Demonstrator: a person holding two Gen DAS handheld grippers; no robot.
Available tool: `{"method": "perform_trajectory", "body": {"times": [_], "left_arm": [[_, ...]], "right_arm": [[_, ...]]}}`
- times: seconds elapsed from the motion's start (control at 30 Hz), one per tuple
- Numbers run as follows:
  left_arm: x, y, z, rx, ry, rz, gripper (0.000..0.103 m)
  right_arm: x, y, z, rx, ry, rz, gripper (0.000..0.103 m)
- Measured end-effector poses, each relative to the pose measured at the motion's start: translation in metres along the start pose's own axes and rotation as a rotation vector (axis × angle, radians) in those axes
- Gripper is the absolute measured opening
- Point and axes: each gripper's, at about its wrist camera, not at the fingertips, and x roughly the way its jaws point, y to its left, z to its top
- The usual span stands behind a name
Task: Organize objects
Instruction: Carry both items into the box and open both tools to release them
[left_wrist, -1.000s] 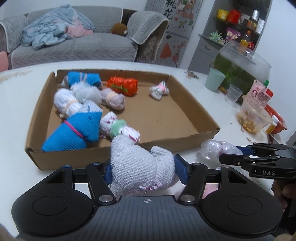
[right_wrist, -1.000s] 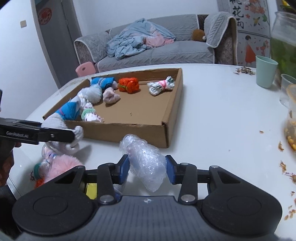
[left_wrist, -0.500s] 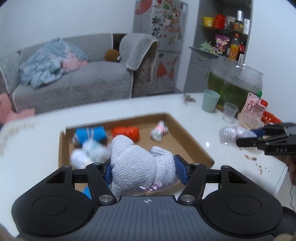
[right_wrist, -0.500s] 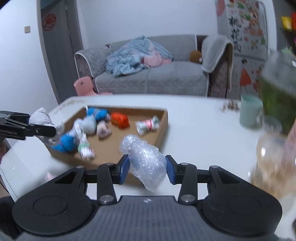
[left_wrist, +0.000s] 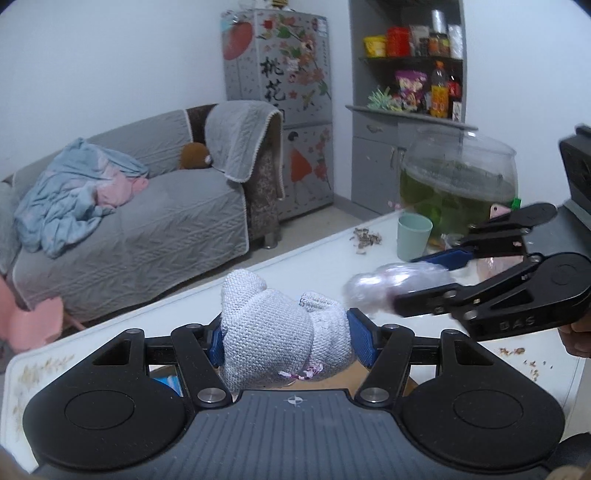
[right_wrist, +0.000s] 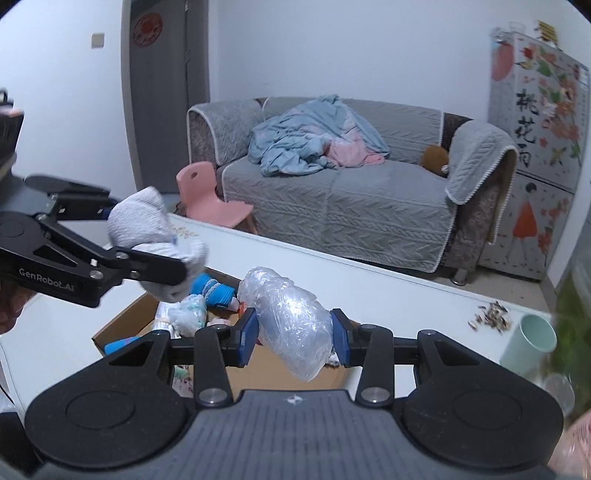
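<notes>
My left gripper (left_wrist: 290, 338) is shut on a grey knitted sock bundle (left_wrist: 273, 332), held high above the table. My right gripper (right_wrist: 293, 334) is shut on a clear plastic bag bundle (right_wrist: 288, 325), also raised. In the right wrist view the left gripper (right_wrist: 162, 254) with the grey bundle (right_wrist: 147, 225) hangs over the left end of the cardboard box (right_wrist: 125, 325). The box holds several rolled bundles, one blue (right_wrist: 212, 290). In the left wrist view the right gripper (left_wrist: 428, 277) holds the bag (left_wrist: 384, 286) to my right.
The white table (left_wrist: 314, 258) carries a pale green cup (left_wrist: 413, 236), a fish bowl (left_wrist: 458, 184) and scattered seed husks (left_wrist: 365, 236). A grey sofa (right_wrist: 351, 206) and a pink chair (right_wrist: 207, 195) stand behind the table.
Both grippers have risen well above the table with their bundles still held. The box has dropped to the bottom of both views, and the two grippers have come closer together.
</notes>
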Motion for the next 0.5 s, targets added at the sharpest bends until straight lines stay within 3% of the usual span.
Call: {"method": "perform_trajectory", "body": {"times": [0.17, 0.5], "left_arm": [[0.044, 0.0, -0.011, 0.035, 0.074, -0.027, 0.069], [0.122, 0.01, -0.064, 0.075, 0.263, -0.076, 0.069]], "right_arm": [[0.034, -0.004, -0.001, -0.019, 0.07, 0.009, 0.039], [0.094, -0.009, -0.035, -0.021, 0.22, 0.034, 0.039]]}}
